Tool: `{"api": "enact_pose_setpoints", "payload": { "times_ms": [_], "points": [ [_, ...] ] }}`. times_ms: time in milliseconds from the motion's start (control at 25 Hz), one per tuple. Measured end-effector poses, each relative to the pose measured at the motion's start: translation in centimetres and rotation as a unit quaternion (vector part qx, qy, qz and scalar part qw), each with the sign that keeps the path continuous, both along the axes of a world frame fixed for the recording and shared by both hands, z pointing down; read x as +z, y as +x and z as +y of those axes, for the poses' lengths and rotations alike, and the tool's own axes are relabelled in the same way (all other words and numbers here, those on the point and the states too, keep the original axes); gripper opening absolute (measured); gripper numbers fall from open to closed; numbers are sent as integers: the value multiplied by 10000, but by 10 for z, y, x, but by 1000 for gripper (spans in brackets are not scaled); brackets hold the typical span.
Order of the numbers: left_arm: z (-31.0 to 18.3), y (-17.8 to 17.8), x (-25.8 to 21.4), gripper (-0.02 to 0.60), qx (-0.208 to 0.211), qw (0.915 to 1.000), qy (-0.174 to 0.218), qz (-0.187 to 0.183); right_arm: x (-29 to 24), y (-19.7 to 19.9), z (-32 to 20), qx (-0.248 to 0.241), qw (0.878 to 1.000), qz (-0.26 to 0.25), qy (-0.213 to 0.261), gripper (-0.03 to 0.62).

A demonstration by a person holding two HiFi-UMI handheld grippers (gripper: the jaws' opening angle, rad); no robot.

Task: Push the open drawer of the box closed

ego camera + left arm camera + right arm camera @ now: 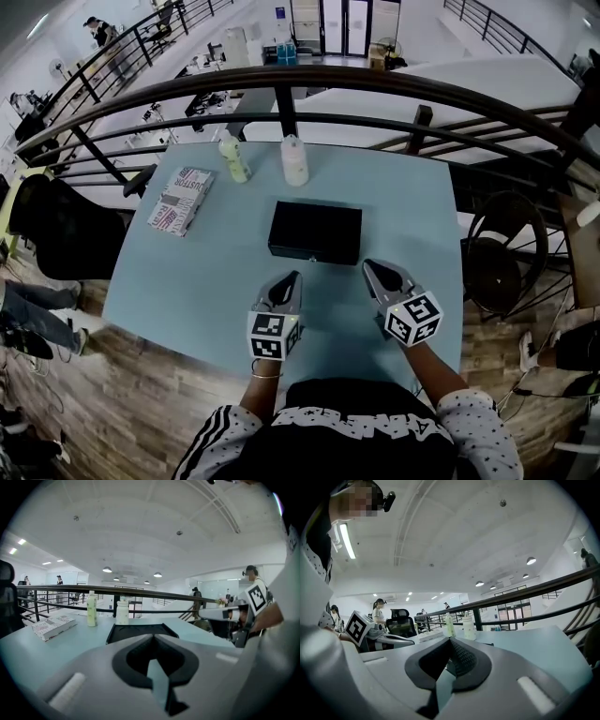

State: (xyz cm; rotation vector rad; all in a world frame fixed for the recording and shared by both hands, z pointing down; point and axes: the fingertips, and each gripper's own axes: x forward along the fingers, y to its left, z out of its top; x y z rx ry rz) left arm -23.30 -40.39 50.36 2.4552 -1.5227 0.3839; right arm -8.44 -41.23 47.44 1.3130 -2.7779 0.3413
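Black box (315, 223) sits pretty much dead centre in the head view, flat on the light blue tabletop (187, 281). From up there its near face looks flush with the body, so I honestly can't tell if the drawer is out at all.

Both grippers are in the lower middle of the frame, over the tabletop and pointing up toward the box. The left gripper (292, 278) is near the box's lower left corner but apart from it. The right gripper (369, 267) is just under the lower right corner, not touching as far as I can see. Each gripper's own view shows its fingers closed tip to tip with nothing between them, just tabletop showing through the gap behind the tips.

Further up the frame, near the railing (281, 80), a pale green bottle (234, 157) and a white bottle (294, 161) stand upright side by side. A printed packet (180, 200) lies flat at upper left, well apart from the box.
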Motion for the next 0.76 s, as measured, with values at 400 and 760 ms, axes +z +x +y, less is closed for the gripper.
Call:
{"api": "enact_pose_setpoints", "payload": {
  "times_ms": [400,760],
  "points": [
    [2,-3,1,0,-23,10000,-10,-14,-1,-4,4,-34,10000,35,11,-3],
    [2,2,1,0,-3,10000,-3,-25,-1,-1,5,-66,10000,51,5,-3]
  ]
}}
